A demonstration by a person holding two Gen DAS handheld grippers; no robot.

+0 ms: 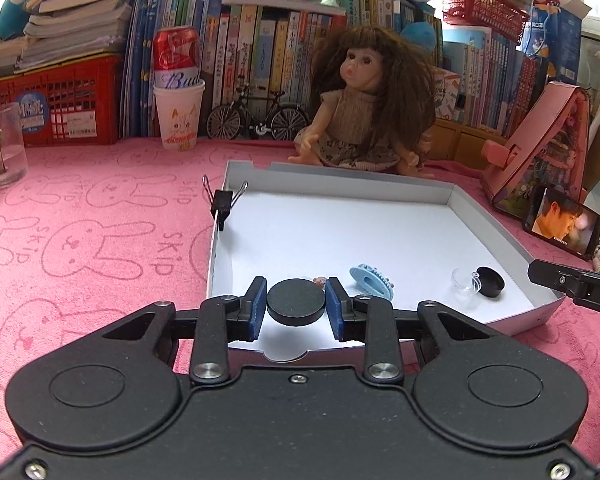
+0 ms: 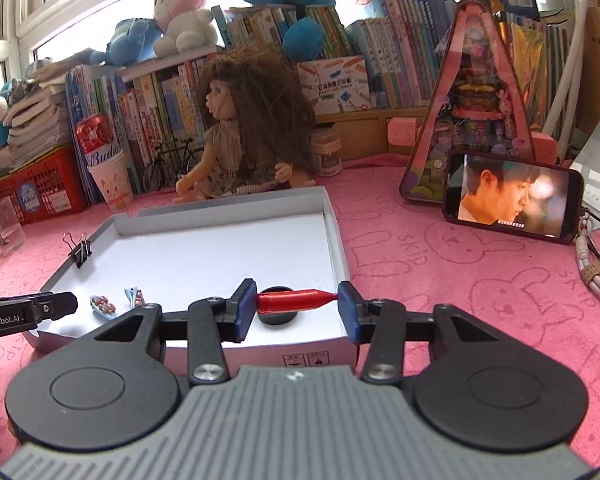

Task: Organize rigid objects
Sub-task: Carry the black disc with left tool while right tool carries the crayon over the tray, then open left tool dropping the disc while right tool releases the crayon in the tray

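Observation:
My left gripper is shut on a flat black round disc, held a little above the near left part of the white shallow box tray. In the tray lie a light blue hair clip, a small clear cup and a black cap. A black binder clip sits on the tray's left wall. My right gripper is shut lengthwise on a red pointed piece over the tray's near right corner, above the black cap. Two small hair clips lie near left.
A long-haired doll sits behind the tray. A phone playing video and a pink triangular box stand at the right. At the left are a glass, a paper cup holding a can, a toy bicycle and a red basket.

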